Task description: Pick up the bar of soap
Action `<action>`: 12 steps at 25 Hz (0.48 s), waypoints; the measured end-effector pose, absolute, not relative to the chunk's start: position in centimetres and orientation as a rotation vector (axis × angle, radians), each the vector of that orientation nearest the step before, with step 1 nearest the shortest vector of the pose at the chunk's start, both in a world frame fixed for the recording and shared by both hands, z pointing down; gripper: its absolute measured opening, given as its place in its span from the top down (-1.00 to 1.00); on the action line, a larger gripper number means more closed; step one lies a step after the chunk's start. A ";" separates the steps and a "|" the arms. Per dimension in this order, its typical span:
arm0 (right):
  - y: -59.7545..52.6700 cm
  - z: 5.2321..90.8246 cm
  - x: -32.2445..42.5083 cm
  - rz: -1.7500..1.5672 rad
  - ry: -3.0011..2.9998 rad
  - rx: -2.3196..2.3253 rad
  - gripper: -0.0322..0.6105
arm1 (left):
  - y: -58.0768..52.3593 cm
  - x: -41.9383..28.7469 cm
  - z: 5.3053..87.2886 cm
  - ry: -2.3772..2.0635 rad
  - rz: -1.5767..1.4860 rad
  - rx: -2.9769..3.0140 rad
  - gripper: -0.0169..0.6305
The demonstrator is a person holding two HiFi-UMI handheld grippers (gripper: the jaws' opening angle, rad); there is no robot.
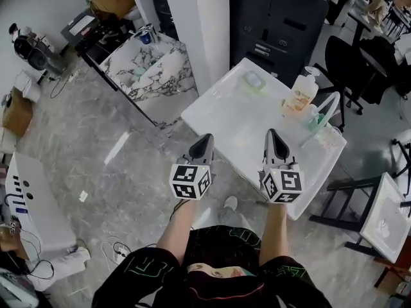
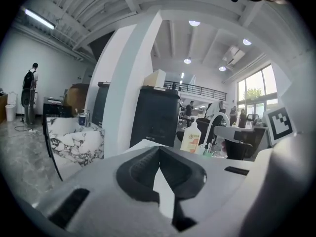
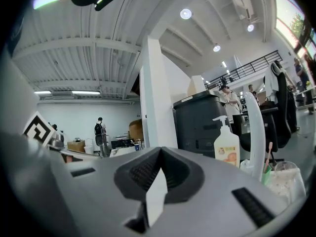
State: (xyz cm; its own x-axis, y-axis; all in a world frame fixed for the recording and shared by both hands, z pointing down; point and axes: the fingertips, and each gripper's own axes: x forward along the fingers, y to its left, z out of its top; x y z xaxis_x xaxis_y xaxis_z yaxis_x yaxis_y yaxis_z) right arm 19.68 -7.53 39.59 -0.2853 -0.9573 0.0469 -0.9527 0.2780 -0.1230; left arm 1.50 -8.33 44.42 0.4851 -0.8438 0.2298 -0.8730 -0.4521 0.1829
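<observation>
Over on the white table [image 1: 225,124], the bar of soap [image 1: 253,79] is a small pale block with a greenish tint, lying flat near the far edge, left of the pump bottle [image 1: 300,96] and well apart from both claws. Nothing touches it. The left gripper [image 1: 206,138] hangs over the table's near edge with its jaws clenched tip to tip and nothing between them. The right gripper [image 1: 272,134], just beside it above the tabletop, is likewise closed tight and empty.
</observation>
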 end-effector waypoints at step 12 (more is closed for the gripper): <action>-13.4 40.4 21.8 -0.253 2.483 -1.778 0.89 | -14.3 5.9 43.9 -1.458 0.210 2.500 0.93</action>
State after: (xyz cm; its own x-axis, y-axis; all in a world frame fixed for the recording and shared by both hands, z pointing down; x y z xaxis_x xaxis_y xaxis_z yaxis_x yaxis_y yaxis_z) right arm 21.83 -13.36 40.42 -0.3248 -0.9452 0.0327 -0.9324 0.3142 -0.1787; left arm 5.87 -14.30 43.90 0.4922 -0.8362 0.2421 -0.8705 -0.4739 0.1328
